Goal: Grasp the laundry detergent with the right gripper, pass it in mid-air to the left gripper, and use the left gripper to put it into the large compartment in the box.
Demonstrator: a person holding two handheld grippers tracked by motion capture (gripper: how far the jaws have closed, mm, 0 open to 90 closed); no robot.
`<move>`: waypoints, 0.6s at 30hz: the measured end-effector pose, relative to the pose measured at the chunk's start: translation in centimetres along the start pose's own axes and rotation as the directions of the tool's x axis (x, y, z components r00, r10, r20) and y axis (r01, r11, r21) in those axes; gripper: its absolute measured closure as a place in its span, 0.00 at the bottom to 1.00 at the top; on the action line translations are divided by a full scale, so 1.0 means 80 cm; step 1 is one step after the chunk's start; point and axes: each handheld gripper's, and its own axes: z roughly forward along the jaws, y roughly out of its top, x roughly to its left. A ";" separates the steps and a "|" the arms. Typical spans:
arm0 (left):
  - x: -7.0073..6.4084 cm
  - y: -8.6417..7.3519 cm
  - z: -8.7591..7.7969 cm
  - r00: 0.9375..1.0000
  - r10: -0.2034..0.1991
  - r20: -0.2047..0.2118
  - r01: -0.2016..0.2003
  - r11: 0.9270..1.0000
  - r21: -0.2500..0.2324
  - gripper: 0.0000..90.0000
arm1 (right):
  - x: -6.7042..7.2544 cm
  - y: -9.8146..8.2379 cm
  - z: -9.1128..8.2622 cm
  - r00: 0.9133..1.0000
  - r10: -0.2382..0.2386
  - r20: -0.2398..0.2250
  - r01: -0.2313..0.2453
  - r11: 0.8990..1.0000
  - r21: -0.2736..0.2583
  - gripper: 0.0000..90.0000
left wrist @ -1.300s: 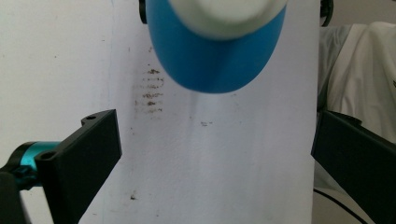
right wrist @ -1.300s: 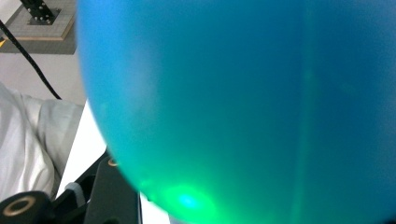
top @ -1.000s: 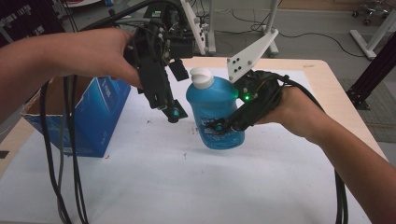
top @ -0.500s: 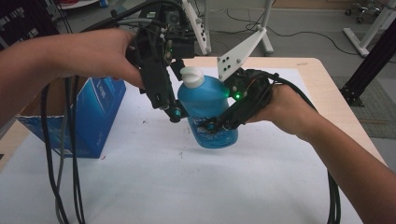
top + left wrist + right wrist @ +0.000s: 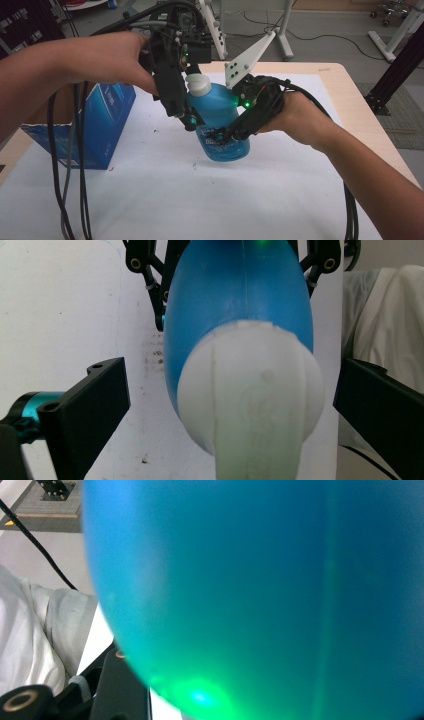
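Blue and see-through, the plastic bottle is near the middle of the white table cover, tipped a little, with its bottom at or just above the cover — I cannot tell if it touches. The right gripper holds it low down on the body, with its jaws squeezed tight on the sides. In the right gripper view the blue wall of the bottle is very close to the camera. The left gripper is up at the white cap, and in the left gripper view its jaws stand wide on both sides of the cap and do not touch it. My guess is that the next job is to grab the cap. Here is what could go wrong: the cap is round and smooth, so the jaws could slip off if they close too high or off to one side. The bottle is soft, so a hard squeeze from the right gripper could push liquid out once the cap comes loose. If the left gripper bumps the cap sideways, the tipped bottle could twist in the grip. There is lots of open cover in front of the bottle and to its right. On the left the blue cardboard box stands near, and black cables hang down by it — they could snag there.
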 end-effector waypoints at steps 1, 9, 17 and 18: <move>0.000 0.000 0.000 1.000 0.001 0.001 -0.001 1.000 0.000 0.02 | 0.000 0.001 0.001 1.000 0.001 -0.001 -0.001 1.000 0.002 0.51; 0.002 0.001 0.003 1.000 0.004 0.001 -0.004 1.000 0.006 0.02 | -0.002 0.005 0.007 1.000 0.001 -0.021 -0.001 1.000 0.008 0.51; 0.003 0.003 0.006 1.000 0.008 0.001 -0.008 1.000 0.012 0.02 | -0.002 0.009 0.009 1.000 0.002 -0.031 -0.002 1.000 0.006 0.51; 0.003 0.003 0.006 1.000 0.007 0.001 -0.007 1.000 0.014 0.02 | -0.002 0.009 0.008 0.999 0.003 -0.032 -0.003 1.000 0.007 0.51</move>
